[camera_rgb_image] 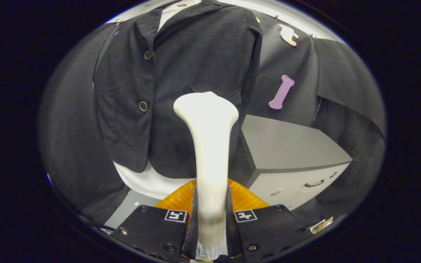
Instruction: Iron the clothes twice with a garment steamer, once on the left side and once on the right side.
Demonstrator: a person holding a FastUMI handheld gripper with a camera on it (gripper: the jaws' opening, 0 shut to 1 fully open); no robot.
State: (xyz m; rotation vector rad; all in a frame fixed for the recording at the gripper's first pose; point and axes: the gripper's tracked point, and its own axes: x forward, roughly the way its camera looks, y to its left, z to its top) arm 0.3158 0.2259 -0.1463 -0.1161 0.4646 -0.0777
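My tongs [210, 219] clamp the garment steamer [207, 146] by its handle, head raised against the hanging black jacket [181, 73] so steam meets the front panel right of the buttons.

White plastic garment steamer [209, 146], upright, head against garment.
Dark buttoned fabric jacket [181, 84], hanging, white lining below hem.

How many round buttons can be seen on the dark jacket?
2 round buttons on the dark jacket: upper, lower. The held white steamer may hide others.
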